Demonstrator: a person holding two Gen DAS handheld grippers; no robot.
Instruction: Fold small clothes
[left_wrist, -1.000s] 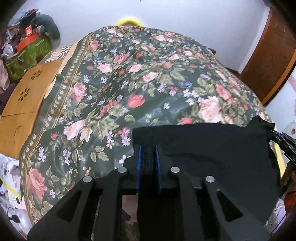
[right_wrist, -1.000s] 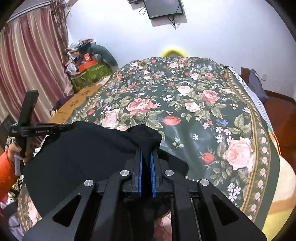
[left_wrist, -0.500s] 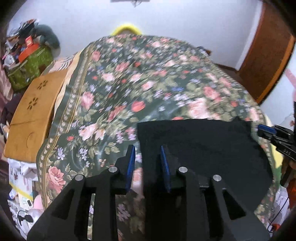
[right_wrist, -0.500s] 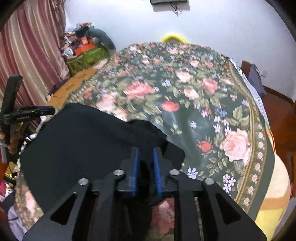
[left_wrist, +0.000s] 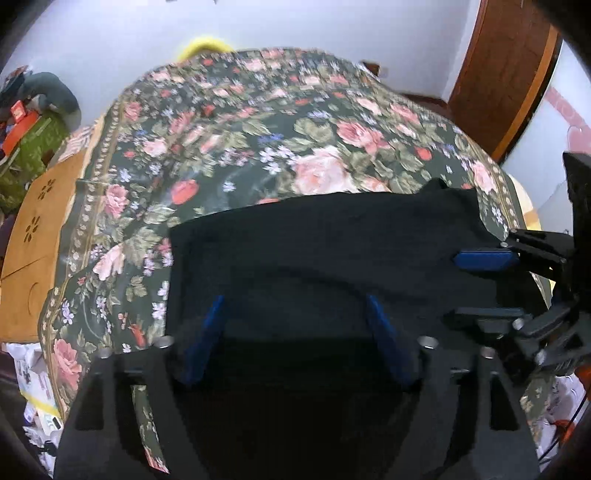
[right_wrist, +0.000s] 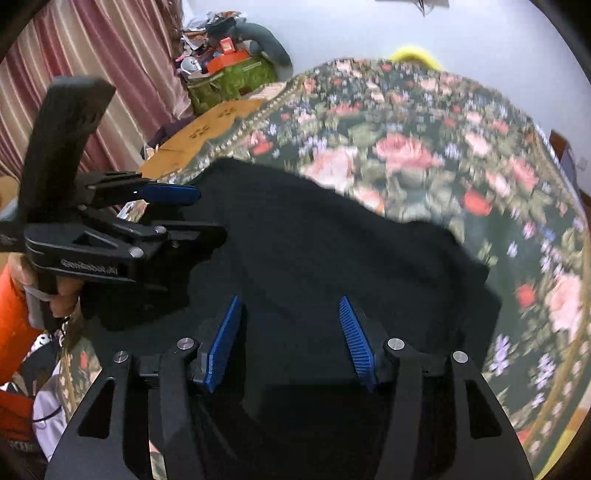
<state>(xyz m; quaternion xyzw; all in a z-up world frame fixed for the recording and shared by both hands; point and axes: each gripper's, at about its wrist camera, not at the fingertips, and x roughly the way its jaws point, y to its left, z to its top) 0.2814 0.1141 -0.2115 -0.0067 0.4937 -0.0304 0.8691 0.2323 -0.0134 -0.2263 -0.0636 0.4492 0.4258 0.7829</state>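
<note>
A black garment (left_wrist: 332, 240) lies spread on the flowered bedspread (left_wrist: 229, 147); in the right wrist view the black garment (right_wrist: 332, 243) fills the middle. My left gripper (left_wrist: 295, 317) hovers over its near edge. Its jaws are opening wide and the blue pads (left_wrist: 207, 332) press on nothing. My right gripper (right_wrist: 290, 321) is over the cloth's near edge too, jaws opening, with only loose fabric below. Each gripper shows in the other's view: the right gripper (left_wrist: 476, 288) at the cloth's right side, the left gripper (right_wrist: 195, 214) at its left side.
A wooden board (left_wrist: 33, 236) lies along the bed's left side, with a green bag (right_wrist: 229, 81) of clutter beyond it. A striped curtain (right_wrist: 74, 55) hangs at the left and a wooden door (left_wrist: 506, 74) stands at the right. A hand with an orange sleeve (right_wrist: 14, 302) holds the left gripper.
Both grippers were shut on the garment's edge. They have opened and let it go, and it now lies flatter on the bedspread. The two grippers have come closer together.
</note>
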